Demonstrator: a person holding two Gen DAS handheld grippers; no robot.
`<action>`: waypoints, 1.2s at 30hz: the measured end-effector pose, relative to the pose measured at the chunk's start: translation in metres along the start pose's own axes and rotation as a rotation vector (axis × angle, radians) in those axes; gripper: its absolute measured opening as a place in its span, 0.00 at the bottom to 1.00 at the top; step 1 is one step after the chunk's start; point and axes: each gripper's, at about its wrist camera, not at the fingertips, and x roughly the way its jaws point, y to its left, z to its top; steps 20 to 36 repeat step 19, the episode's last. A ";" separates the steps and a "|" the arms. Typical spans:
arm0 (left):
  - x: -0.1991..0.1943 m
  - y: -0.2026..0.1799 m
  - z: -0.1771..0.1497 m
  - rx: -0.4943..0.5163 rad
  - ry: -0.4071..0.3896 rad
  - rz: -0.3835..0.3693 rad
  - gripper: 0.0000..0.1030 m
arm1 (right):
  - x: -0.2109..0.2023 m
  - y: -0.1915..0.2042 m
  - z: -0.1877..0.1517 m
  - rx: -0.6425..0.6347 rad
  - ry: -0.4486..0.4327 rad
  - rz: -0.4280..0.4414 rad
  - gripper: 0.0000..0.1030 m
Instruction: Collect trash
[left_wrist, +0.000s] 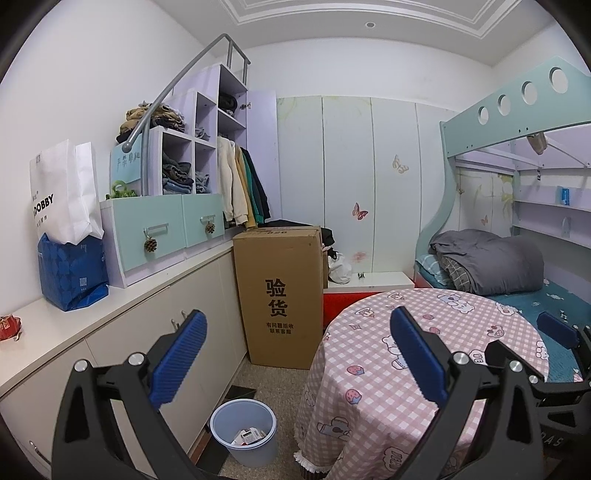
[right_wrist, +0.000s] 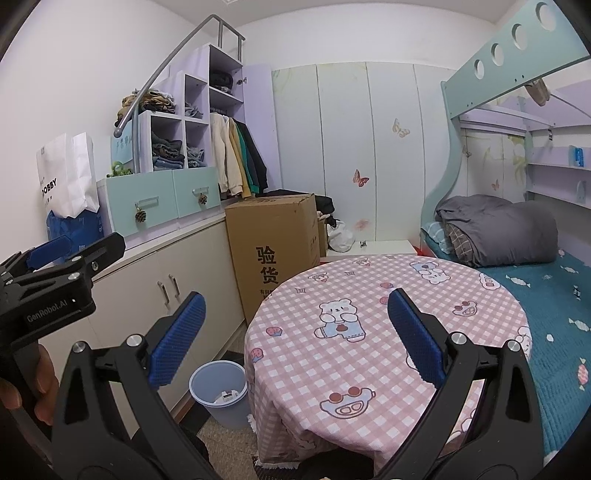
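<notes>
A pale blue waste bin (left_wrist: 245, 430) stands on the floor between the low cabinet and the round table; white and red scraps lie inside it. The same waste bin (right_wrist: 220, 391) shows in the right wrist view with a white item in it. My left gripper (left_wrist: 295, 350) is open with nothing between its blue pads, held above the bin and the table's left edge. My right gripper (right_wrist: 295, 339) is open and empty over the pink checked tablecloth (right_wrist: 343, 325). A red wrapper (left_wrist: 9, 326) lies on the cabinet top at far left.
A tall cardboard box (left_wrist: 282, 295) stands behind the bin. The low cabinet (left_wrist: 140, 332) carries a blue bag (left_wrist: 72, 273), a white paper bag (left_wrist: 62, 192) and drawers. A bunk bed (right_wrist: 546, 280) with a grey duvet is to the right. A hand (right_wrist: 22, 387) holds the other gripper.
</notes>
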 end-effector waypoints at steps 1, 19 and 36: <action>0.000 0.000 0.000 -0.001 0.000 0.000 0.95 | 0.000 0.000 0.000 0.000 0.001 0.000 0.94; 0.003 0.003 -0.004 -0.007 0.009 0.013 0.95 | 0.003 -0.001 -0.005 0.011 0.010 0.001 0.94; 0.003 0.003 -0.004 -0.007 0.009 0.013 0.95 | 0.003 -0.001 -0.005 0.011 0.010 0.001 0.94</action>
